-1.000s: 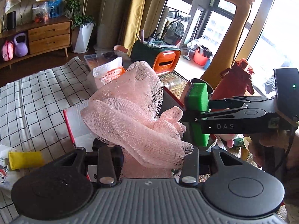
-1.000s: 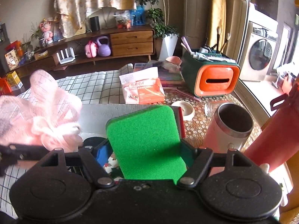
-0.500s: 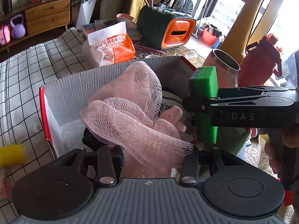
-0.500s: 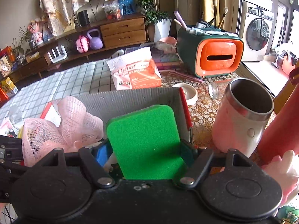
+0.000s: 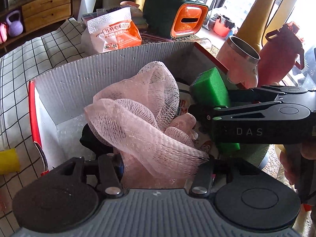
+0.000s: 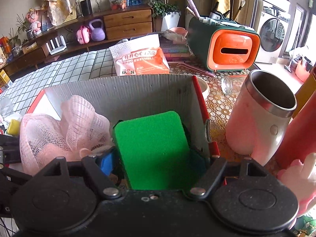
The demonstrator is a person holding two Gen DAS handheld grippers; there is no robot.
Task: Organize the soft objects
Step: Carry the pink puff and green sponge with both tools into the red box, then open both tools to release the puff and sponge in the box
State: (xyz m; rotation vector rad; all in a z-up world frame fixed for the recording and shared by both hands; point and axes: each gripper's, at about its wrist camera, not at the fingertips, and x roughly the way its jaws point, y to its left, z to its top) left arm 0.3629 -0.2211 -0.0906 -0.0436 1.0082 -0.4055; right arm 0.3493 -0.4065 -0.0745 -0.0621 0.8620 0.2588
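A pink mesh bath pouf [image 5: 142,114] sits between the jaws of my left gripper [image 5: 158,144], low inside a grey corrugated box [image 5: 118,75] with red edges. Those jaws are opening, and the mesh hides the pads. My right gripper [image 6: 156,154] is shut on a green sponge [image 6: 152,144], held inside the box [image 6: 138,92] near its right wall. From the left wrist, the right gripper [image 5: 199,112] comes in from the right with the sponge [image 5: 211,88] beside the pouf. The pouf [image 6: 59,130] appears left of the sponge in the right wrist view. Dark and printed soft items lie under both.
A pink steel-rimmed tumbler [image 6: 256,122] and a red bottle [image 5: 280,53] stand just right of the box. Behind it are a tissue pack [image 5: 114,33] and an orange-and-green organizer [image 5: 177,17]. A yellow sponge [image 5: 7,161] lies left on the checked cloth.
Both grippers have come down from above the table into the box, carrying the pouf and the green sponge. Over the last half second they have stayed almost still.
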